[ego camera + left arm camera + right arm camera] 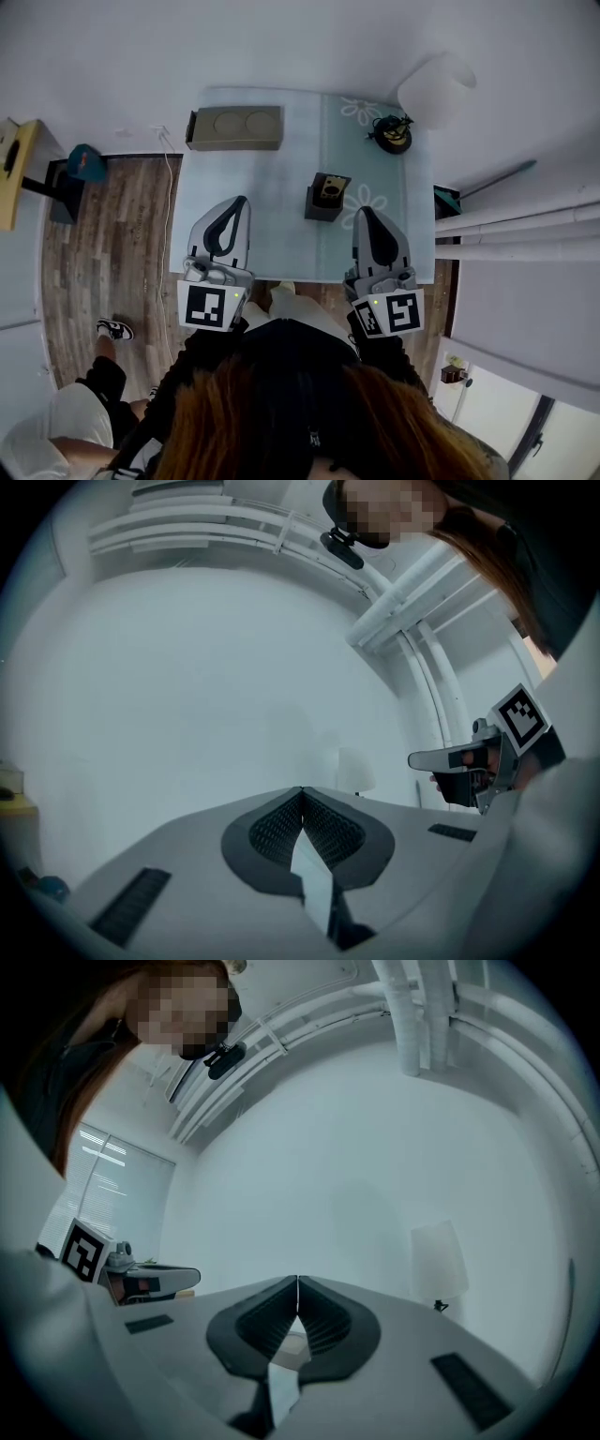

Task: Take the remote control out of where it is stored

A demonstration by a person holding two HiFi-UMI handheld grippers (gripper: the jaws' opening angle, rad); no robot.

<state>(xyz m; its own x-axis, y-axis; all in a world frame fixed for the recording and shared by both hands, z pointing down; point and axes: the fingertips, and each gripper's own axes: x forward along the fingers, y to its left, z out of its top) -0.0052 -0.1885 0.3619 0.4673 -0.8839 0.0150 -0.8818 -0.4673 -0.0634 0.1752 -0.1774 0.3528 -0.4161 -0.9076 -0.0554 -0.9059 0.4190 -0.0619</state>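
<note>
A small dark open-top holder [325,197] stands upright in the middle of the pale blue table [281,234]. Something dark and tan sticks up inside it; I cannot make out whether it is the remote control. My left gripper [239,202] hovers over the table's near left part, shut and empty. My right gripper [364,212] is over the near right part, just right of the holder, also shut with nothing held. Both point upward at the white wall: the left gripper view shows its ribbed pads [281,825] meeting, and the right gripper view shows closed pads [319,1316].
An olive box [234,127] with two round recesses lies at the table's far left. A black round object [392,134] and a white lamp [436,89] sit at the far right. Another person [66,412] stands on the wooden floor at the lower left.
</note>
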